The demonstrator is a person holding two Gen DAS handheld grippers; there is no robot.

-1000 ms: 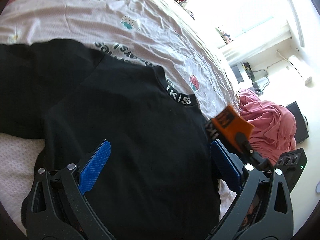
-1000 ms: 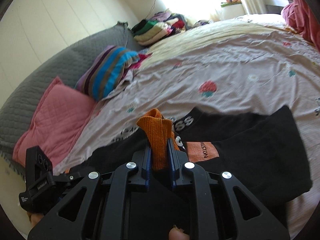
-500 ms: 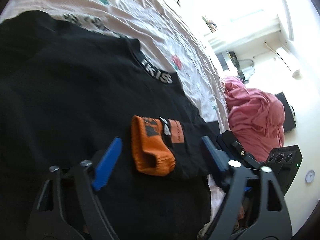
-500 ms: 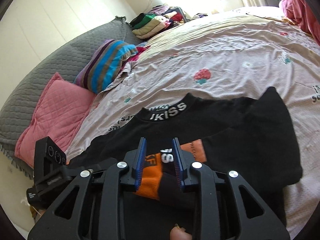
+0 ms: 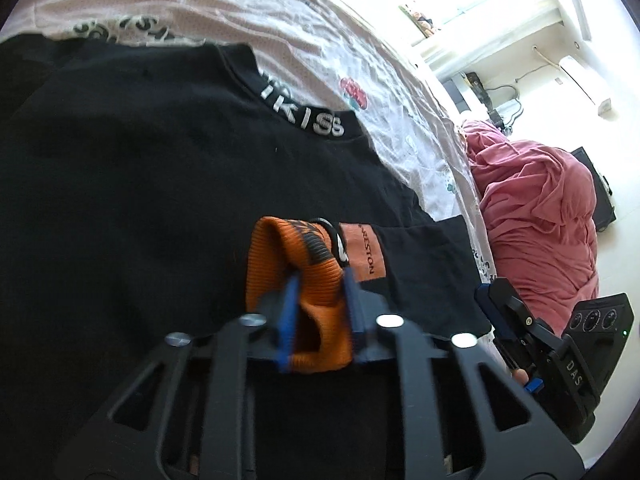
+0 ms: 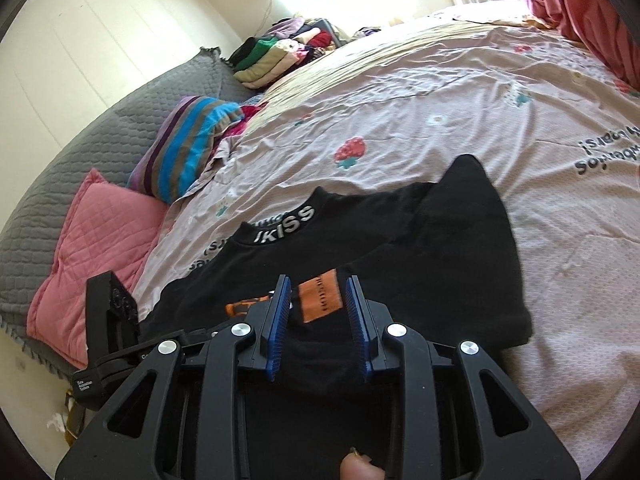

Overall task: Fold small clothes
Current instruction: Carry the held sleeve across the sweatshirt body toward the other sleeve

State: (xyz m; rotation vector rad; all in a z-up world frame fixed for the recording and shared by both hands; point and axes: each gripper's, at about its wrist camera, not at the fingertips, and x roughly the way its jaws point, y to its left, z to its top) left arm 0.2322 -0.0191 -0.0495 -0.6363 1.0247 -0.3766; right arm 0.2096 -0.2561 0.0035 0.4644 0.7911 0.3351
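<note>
Two sleeves of the black top [image 6: 420, 264] already lie folded in across its body, so by my reading you are partway through: the sideways folds look done, and the fold up toward the lettered collar [image 6: 286, 226] is left. The garment lies flat on the pink printed bedsheet [image 6: 460, 112], collar away from you.

Your left gripper [image 5: 318, 312] points down at the near middle of the top, and its blue fingers [image 5: 289, 320] are closing hard on the orange ribbed cuff [image 5: 296, 256] of one sleeve, which bunches up between them. That cuff sits just beside the orange patch [image 5: 362, 250], on top of the black body.

Your right gripper [image 6: 318, 320] hovers low over the same spot, angled down, its jaws parted and gripping nothing; black cloth and the patch show through the gap, though I cannot be sure whether the pads brush the fabric, since that edge is blurred. A fingertip [image 6: 358, 468] of yours shows at the bottom edge of the right view. Each tool shows at the edge of the other's view, so your hands are close.
</note>
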